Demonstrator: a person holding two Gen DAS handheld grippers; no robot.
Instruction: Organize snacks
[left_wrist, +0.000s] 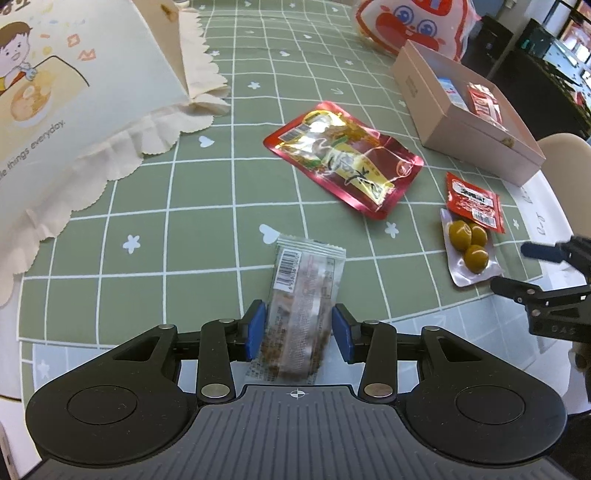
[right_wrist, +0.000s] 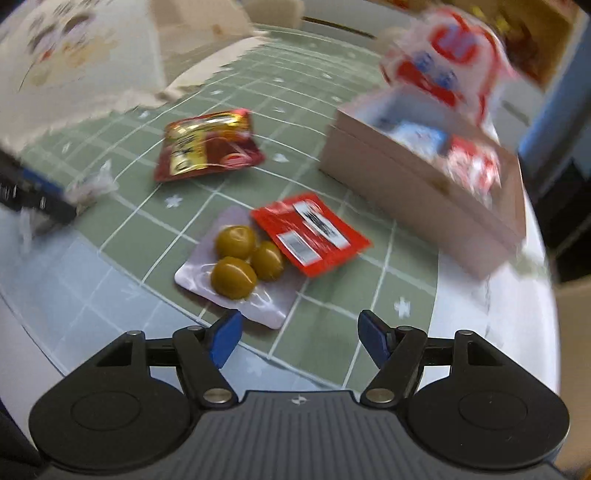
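Left gripper jaws bracket the light, crinkly snack packet (grip mid-body, gently); right gripper jaws released.

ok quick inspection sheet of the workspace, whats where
surface: green grid tablecloth.
job's things: pink box open, packets inside; red-gold pouch, olive pack and small red sachet lying loose.
clutter: cream pillow; red-white plush behind the box.
grippers: left gripper straddles a clear barcode packet, pads not visibly touching; right gripper open, empty, near the olive pack.
cables: nothing seen.
surroundings: dark furniture, blurred.
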